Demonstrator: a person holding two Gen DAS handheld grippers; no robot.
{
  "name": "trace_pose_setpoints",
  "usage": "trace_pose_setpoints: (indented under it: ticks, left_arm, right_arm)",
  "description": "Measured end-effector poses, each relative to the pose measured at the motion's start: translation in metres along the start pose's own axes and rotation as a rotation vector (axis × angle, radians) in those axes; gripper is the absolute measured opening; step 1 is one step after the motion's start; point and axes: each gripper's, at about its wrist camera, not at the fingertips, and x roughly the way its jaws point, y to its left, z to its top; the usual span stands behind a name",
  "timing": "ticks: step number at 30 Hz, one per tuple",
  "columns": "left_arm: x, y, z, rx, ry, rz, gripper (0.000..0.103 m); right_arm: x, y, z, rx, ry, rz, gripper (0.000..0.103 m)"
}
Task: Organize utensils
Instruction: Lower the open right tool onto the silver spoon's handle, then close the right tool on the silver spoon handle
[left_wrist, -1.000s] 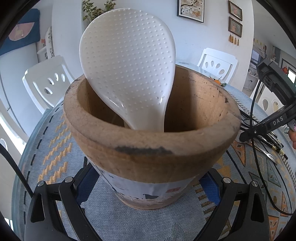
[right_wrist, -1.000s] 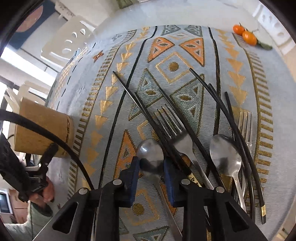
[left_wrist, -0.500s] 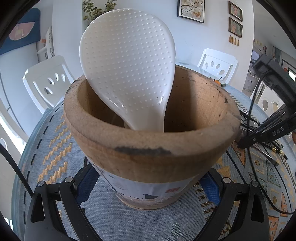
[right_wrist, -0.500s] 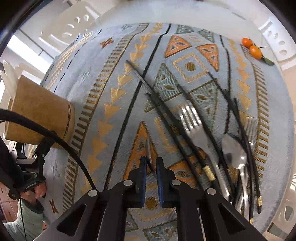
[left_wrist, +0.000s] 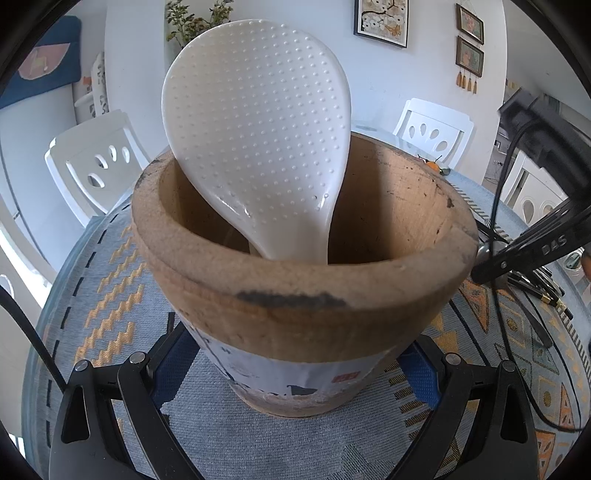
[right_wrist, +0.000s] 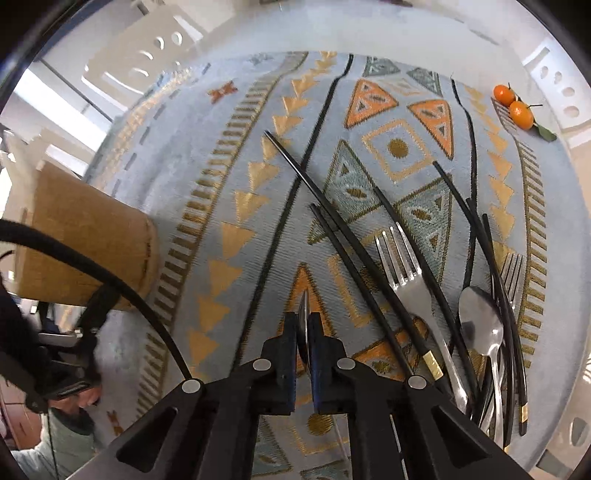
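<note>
A rough cork-brown holder (left_wrist: 303, 280), round and thick-rimmed, is clasped at its base by the left gripper (left_wrist: 295, 373); one white dimpled plastic rice paddle (left_wrist: 258, 136) stands inside. On the woven geometric-patterned tablecloth (right_wrist: 229, 206), a steel spoon (right_wrist: 303, 314) is seen edge-on, pinched between the blue pads of the right gripper (right_wrist: 303, 343), whose jaws have just been closing. Further right lie two forks (right_wrist: 406, 266), one more spoon (right_wrist: 480, 321), several slender black chopsticks (right_wrist: 332, 218) and two small oranges (right_wrist: 513, 107)
</note>
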Motion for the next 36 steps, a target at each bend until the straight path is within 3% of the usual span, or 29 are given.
trace_pose_setpoints:
  ticks: [6, 10, 12, 16, 19, 23, 25, 29, 32, 36]
  left_arm:
    - [-0.001, 0.000, 0.000, 0.003, -0.002, 0.006, 0.097]
    - [0.000, -0.001, 0.000, 0.003, -0.001, 0.006, 0.097]
    - [0.000, -0.002, 0.000, 0.003, -0.001, 0.006, 0.097]
    - [0.000, -0.002, 0.000, 0.003, -0.001, 0.006, 0.097]
    - [0.000, -0.002, 0.000, 0.002, -0.001, 0.005, 0.097]
    - [-0.001, -0.001, 0.000, 0.001, -0.004, 0.003, 0.097]
    - [-0.001, -0.001, 0.000, 0.000, -0.004, 0.000, 0.097]
    - [-0.001, 0.000, 0.000, -0.001, -0.005, -0.001, 0.097]
    - [-0.002, 0.000, -0.001, -0.002, -0.007, -0.003, 0.097]
    - [-0.002, 0.001, 0.000, -0.004, -0.006, -0.008, 0.097]
  right_arm:
    - [-0.030, -0.002, -0.014, -0.009, -0.096, 0.086, 0.005]
    - [-0.061, 0.010, -0.027, -0.048, -0.239, 0.136, 0.004]
    - [-0.068, 0.019, -0.028, -0.071, -0.268, 0.067, 0.003]
    - [-0.054, 0.025, -0.024, -0.087, -0.213, 0.079, 0.005]
    - [-0.033, 0.023, -0.026, -0.060, -0.108, 0.099, 0.018]
    - [-0.008, 0.029, -0.028, -0.050, -0.055, 0.072, 0.022]
    - [0.002, 0.034, -0.026, -0.049, -0.040, 0.065, 0.022]
    - [0.015, 0.046, -0.023, -0.063, -0.030, -0.042, 0.031]
    - [0.021, 0.051, -0.022, -0.059, -0.036, -0.081, 0.051]
    - [0.028, 0.058, -0.021, -0.076, -0.046, -0.117, 0.053]
